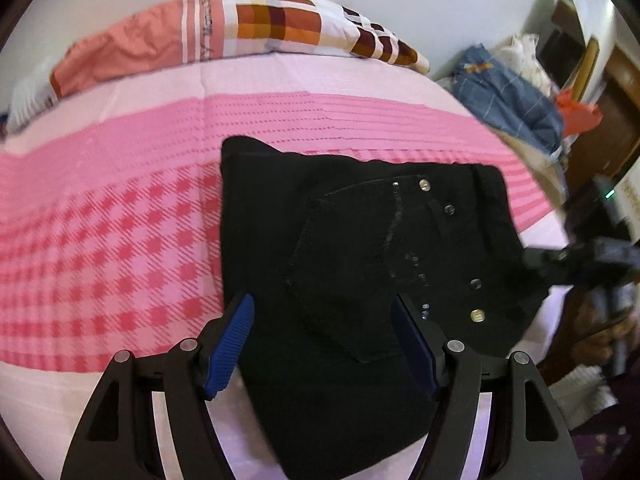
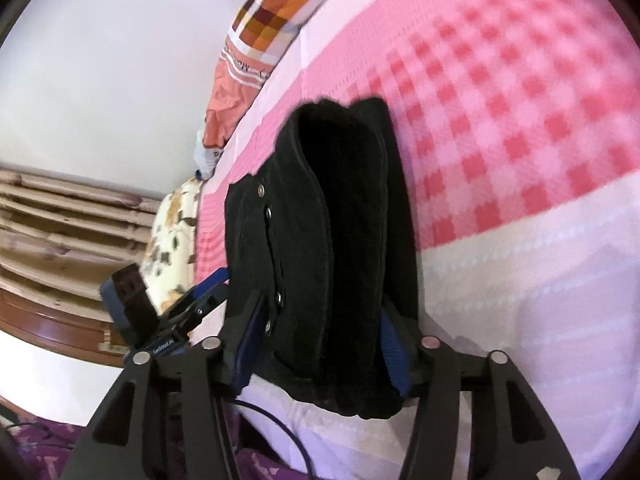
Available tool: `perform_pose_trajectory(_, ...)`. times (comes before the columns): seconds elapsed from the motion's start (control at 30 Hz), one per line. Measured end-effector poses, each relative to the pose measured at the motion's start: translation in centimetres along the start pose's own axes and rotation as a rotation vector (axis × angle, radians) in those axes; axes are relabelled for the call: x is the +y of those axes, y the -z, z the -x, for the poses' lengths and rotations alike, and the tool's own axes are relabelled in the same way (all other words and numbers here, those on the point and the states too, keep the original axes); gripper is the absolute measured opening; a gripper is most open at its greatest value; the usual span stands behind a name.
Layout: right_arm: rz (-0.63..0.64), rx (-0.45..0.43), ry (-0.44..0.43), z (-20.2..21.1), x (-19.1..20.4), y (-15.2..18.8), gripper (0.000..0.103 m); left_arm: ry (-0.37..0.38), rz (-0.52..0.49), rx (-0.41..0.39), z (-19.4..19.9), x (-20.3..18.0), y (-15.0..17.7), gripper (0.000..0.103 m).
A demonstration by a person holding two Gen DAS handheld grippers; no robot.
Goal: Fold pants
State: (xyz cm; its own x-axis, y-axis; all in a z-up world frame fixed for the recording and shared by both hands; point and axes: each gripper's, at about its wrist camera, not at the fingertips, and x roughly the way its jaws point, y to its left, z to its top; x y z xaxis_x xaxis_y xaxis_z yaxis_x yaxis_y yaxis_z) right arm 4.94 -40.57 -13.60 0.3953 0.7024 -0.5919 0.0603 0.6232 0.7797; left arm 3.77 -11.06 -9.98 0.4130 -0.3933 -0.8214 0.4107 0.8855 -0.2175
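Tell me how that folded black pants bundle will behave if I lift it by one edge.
The black pants would probably droop and unfold: the stacked layers look loose in the right wrist view. Thick denim-like cloth with metal rivets suggests some weight. It should drag rather than slide on the pink bedsheet.

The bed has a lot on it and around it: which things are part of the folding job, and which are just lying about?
Part of the job:
- black pants, folded into a bundle on the pink checked bedspread
- left gripper
- right gripper

Just lying about:
- patchwork pillow
- blue clothes pile beside the bed
- floral cushion
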Motion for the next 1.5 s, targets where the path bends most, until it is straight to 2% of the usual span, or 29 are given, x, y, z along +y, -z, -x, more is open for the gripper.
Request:
perform_pose_trajectory(0.13,0.024,-0.031,0.018,0.6,1.1,0.0,0.06,-0.04,-0.018,-0.013,0.3,-0.3,0.0,0.071)
perform_pose_trajectory(0.5,-0.002,-0.066,0.039,0.7,0.8,0.1,0.066,-0.092,-0.014,-0.022,1.0,-0.1,0.2,0.071)
perform_pose_trajectory(0.73,0.016,-0.066,0.099,0.4,0.7,0.1,0.071,-0.142,-0.029,-0.007,0.6,-0.2,0.2,0.072)
perform_pose_trajectory(1.03,0.011,-0.059,0.13,-0.4,0.2,0.1,0.074,-0.206,-0.053,-0.019,0.7,-0.3,0.2,0.084)
perform_pose_trajectory(1.27,-0.013,-0.077,0.137,-0.2,-0.6,0.2,0.077,-0.217,-0.045,-0.009,0.3,0.1,0.2,0.085)
perform_pose_trajectory(1.5,0.041,-0.09,0.174,-0.5,0.0,-0.2,0.079,-0.238,-0.031,0.002,-0.2,1.1,0.2,0.086)
